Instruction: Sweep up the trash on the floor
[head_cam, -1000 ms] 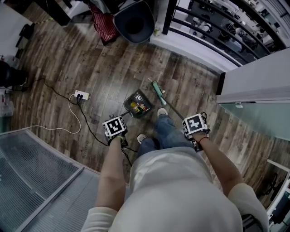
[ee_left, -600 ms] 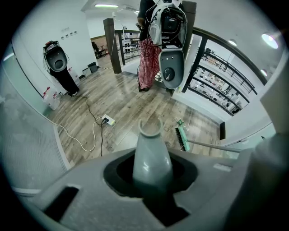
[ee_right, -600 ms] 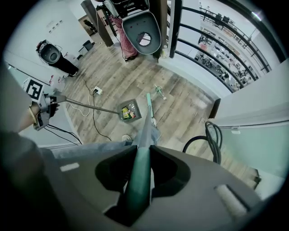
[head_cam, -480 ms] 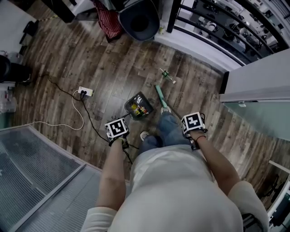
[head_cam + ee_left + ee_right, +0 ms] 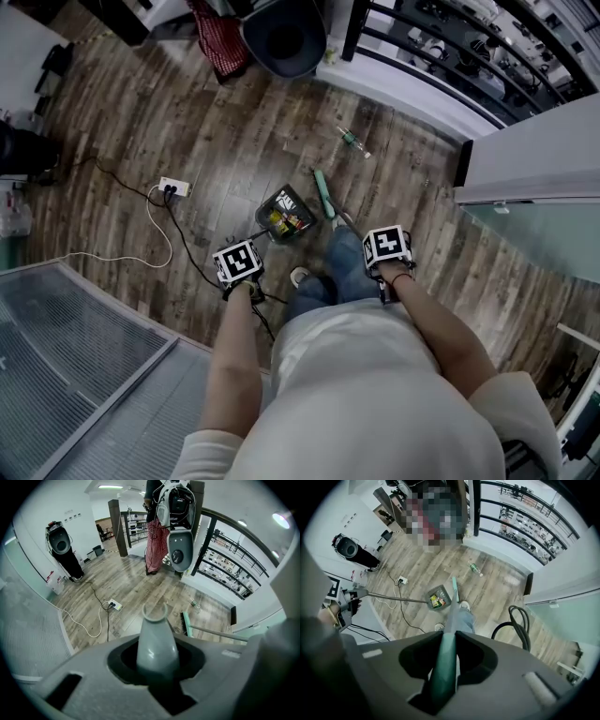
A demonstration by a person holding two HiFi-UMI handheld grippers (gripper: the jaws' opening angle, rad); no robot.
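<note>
Down on the brown wood-plank floor (image 5: 187,122) sits a dark, square plastic dustpan (image 5: 286,214), tilted. Small pieces of trash lie inside it, yellow, red and green (image 5: 436,601). Its thin dark shaft runs back to the left gripper (image 5: 240,266). The left gripper view shows those jaws clamped on the shaft's smooth grey tapered plastic grip (image 5: 155,644), which ends in an open ring.

Just beside the dustpan's right side lies the narrow green broom head (image 5: 323,194), on the floor. Its long handle leads up to the right gripper (image 5: 388,251). The right gripper view shows those jaws closed tight round the round green broom handle (image 5: 444,667).

Loose trash is on the planks: a small green-labelled plastic bottle (image 5: 354,142) lies on its side beyond the broom head, well apart from the dustpan, near the white ledge under the black metal railing (image 5: 422,56).

Left of the dustpan, a white rectangular power strip (image 5: 172,188) rests on the floor with a white cord and a black cord curling away from it. A dark rounded tub-shaped object (image 5: 284,37) stands near the railing beside red checked cloth (image 5: 216,42); its hollow is dark.
</note>
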